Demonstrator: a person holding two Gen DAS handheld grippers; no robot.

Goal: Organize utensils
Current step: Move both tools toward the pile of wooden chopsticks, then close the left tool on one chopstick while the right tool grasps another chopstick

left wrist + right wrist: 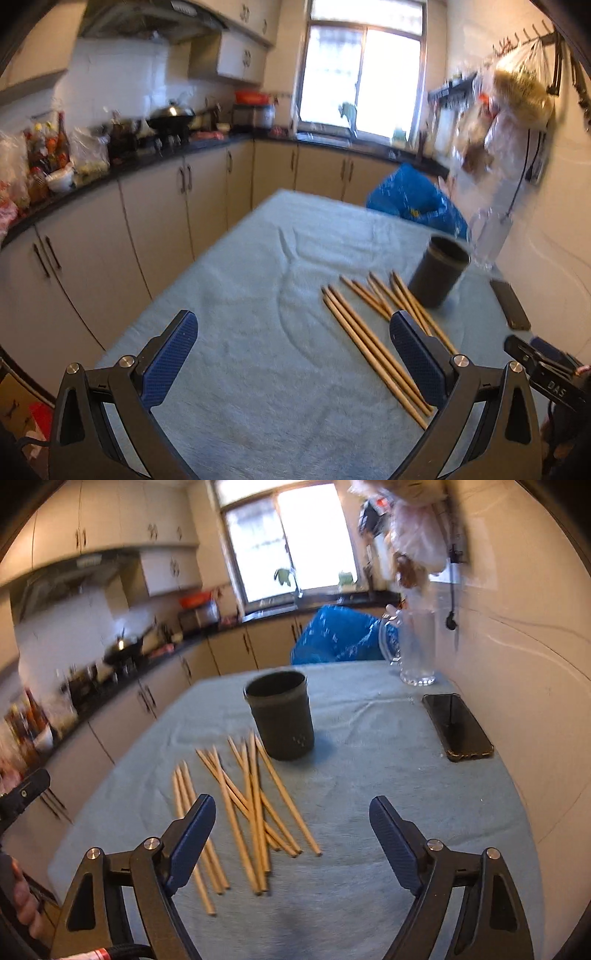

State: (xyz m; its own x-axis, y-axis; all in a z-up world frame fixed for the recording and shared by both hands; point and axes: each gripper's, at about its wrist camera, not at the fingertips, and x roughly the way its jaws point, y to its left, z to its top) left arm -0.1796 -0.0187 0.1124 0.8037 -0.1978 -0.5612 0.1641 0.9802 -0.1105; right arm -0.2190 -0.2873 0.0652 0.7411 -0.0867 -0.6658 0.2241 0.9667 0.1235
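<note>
Left gripper (293, 354) spread wide, empty, above teal tablecloth (240, 295); right gripper (291, 834) wide, empty; wooden chopsticks (251, 805) scattered flat just ahead; dark cylindrical holder (282, 716) upright beyond; black phone (456, 725) right; glass pitcher (415, 646) farthest.

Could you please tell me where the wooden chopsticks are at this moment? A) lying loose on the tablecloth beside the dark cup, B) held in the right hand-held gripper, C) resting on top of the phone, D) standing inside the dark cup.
A: the chopsticks lie scattered flat on the tablecloth in front of the dark cup, and nothing shows above its rim.
</note>
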